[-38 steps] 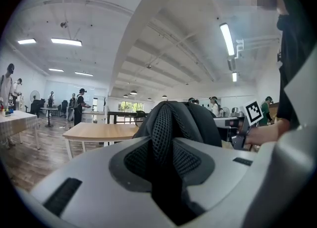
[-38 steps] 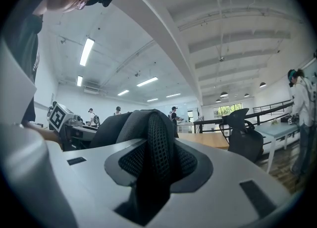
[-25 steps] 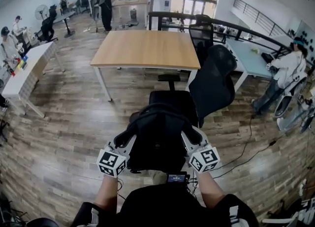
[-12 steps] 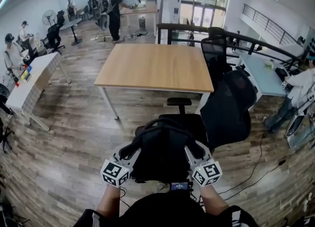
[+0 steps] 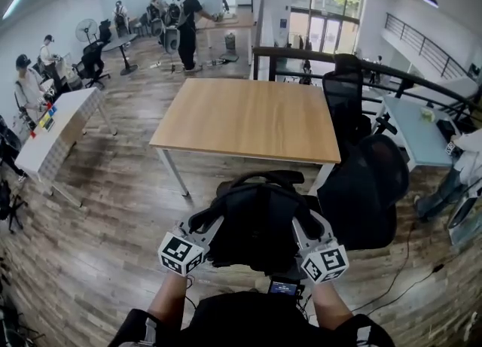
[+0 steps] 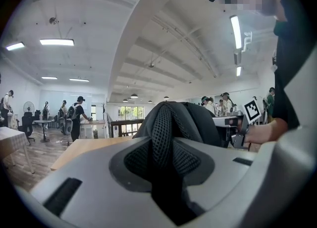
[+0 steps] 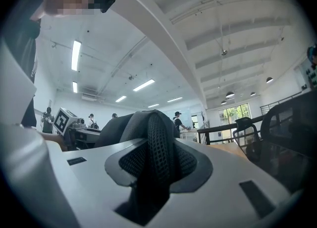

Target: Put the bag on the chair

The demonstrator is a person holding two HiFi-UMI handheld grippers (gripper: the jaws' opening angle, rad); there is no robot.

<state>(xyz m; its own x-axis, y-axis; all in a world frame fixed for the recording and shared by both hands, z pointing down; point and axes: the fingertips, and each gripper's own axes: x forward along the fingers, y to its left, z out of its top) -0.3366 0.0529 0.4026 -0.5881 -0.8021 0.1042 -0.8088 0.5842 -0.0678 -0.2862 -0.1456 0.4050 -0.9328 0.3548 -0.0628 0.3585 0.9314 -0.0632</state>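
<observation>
I hold a black backpack (image 5: pixel 256 221) up in front of me with both grippers. The left gripper (image 5: pixel 208 226) is shut on the bag's left mesh shoulder strap (image 6: pixel 166 140). The right gripper (image 5: pixel 304 225) is shut on the right mesh strap (image 7: pixel 156 145). In each gripper view the strap fills the gap between the jaws. From the head view the bag hangs over the seat of a black office chair and hides most of it. The chair's mesh backrest (image 5: pixel 367 187) stands to the right of the bag.
A wooden table (image 5: pixel 252 120) stands just beyond the chair, with a second black chair (image 5: pixel 343 93) at its far right. A white table (image 5: pixel 56 138) is at the left and a pale desk (image 5: pixel 413 129) at the right. Several people stand at the back of the room.
Both grippers have carried the bag forward towards the chair. The bag now covers the seat that showed beyond it before, and the wooden table looks nearer.
</observation>
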